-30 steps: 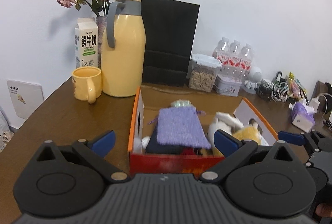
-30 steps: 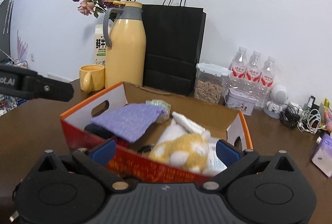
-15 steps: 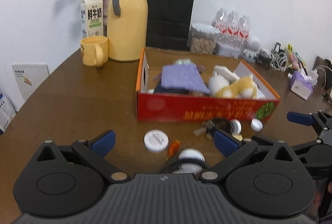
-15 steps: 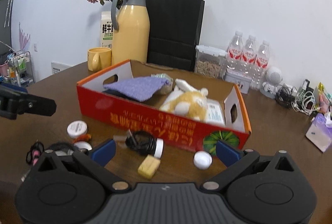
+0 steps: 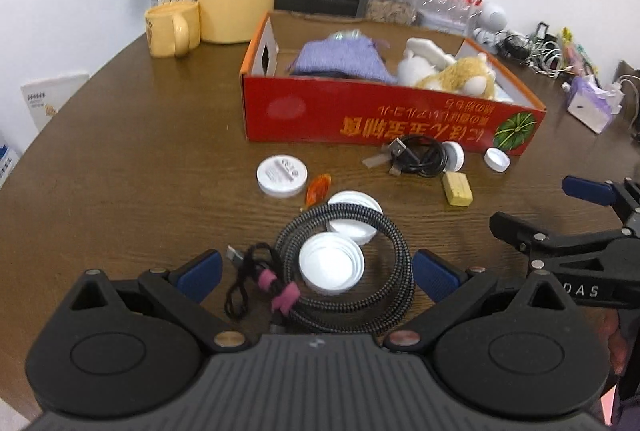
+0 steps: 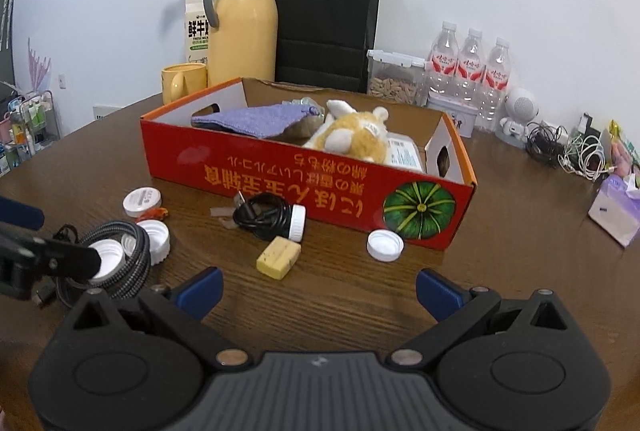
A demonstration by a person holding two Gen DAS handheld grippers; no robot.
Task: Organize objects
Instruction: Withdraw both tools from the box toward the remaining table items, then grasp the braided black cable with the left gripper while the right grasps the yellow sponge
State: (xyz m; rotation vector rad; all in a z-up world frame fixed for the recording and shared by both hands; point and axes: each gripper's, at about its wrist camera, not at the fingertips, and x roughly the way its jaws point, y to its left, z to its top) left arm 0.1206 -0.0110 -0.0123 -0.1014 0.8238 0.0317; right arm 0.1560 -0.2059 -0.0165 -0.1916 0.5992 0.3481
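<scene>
Left tool [image 5: 315, 273]: wide open, over the braided cable [image 5: 348, 271]
Right tool [image 6: 319, 289]: wide open, empty
Red box [image 6: 304, 187]: on the bench [image 6: 500, 251]

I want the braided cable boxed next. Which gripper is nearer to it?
Left. The left gripper hangs open right over the braided cable, fingers either side of the coil. The right gripper, also open, sits off to the cable's right, nearer the yellow block.

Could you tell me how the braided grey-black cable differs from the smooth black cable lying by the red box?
The braided grey-black cable forms a wide loop ringing two white lids; the smooth black cable is a tighter, smaller bundle. The braided one has pink ties and lies farther from the red cardboard box. Both are coiled on the table.
</scene>
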